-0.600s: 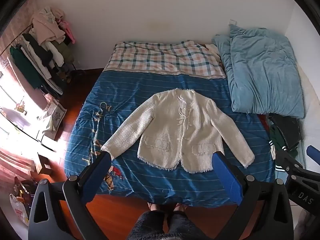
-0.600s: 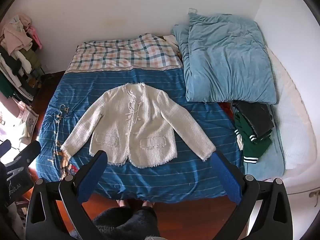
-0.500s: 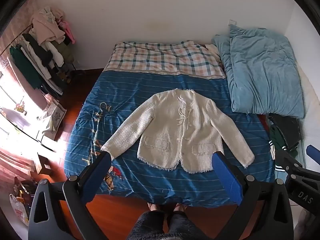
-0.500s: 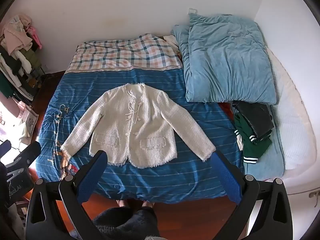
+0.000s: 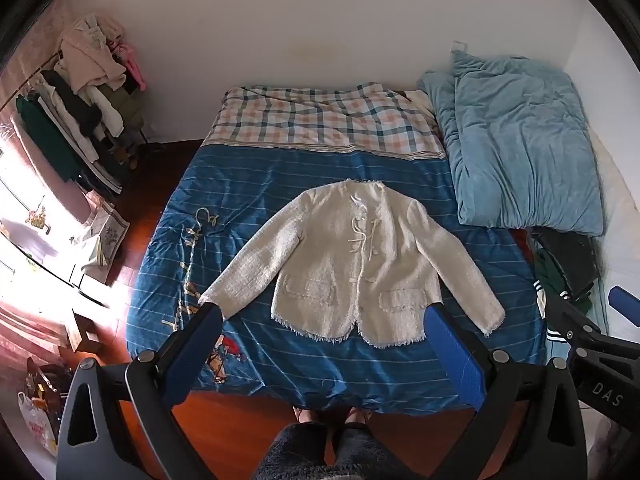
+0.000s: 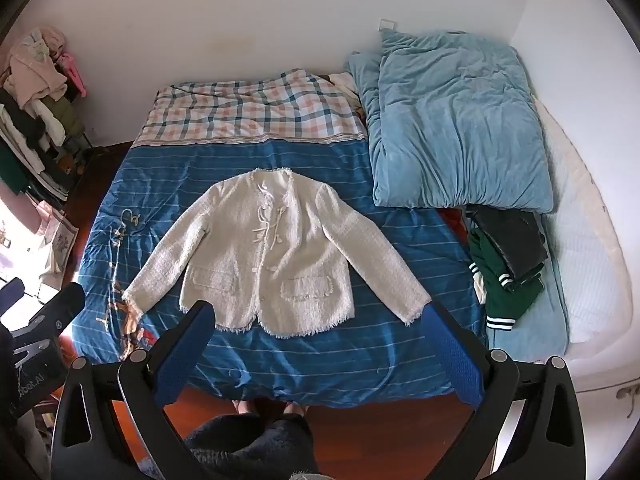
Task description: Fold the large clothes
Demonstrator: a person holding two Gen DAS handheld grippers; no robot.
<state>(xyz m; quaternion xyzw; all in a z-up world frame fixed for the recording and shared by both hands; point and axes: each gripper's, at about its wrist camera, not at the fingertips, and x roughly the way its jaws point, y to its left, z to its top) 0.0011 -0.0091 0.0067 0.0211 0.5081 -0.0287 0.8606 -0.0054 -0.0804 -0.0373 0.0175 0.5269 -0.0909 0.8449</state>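
Observation:
A cream tweed jacket (image 5: pixel 352 260) lies flat and face up on the blue striped bedspread (image 5: pixel 248 184), both sleeves spread out and down; it also shows in the right wrist view (image 6: pixel 272 252). My left gripper (image 5: pixel 322 322) is open and empty, held high above the near edge of the bed. My right gripper (image 6: pixel 318 322) is open and empty at about the same height, to the right of the left one. Neither touches the jacket.
A folded light blue duvet (image 6: pixel 452 128) lies at the bed's right, with dark green and black clothes (image 6: pixel 504 256) below it. A plaid cover (image 6: pixel 256 112) lies at the head. A loaded clothes rack (image 5: pixel 80 112) stands at left. My feet (image 5: pixel 332 420) stand on the wooden floor.

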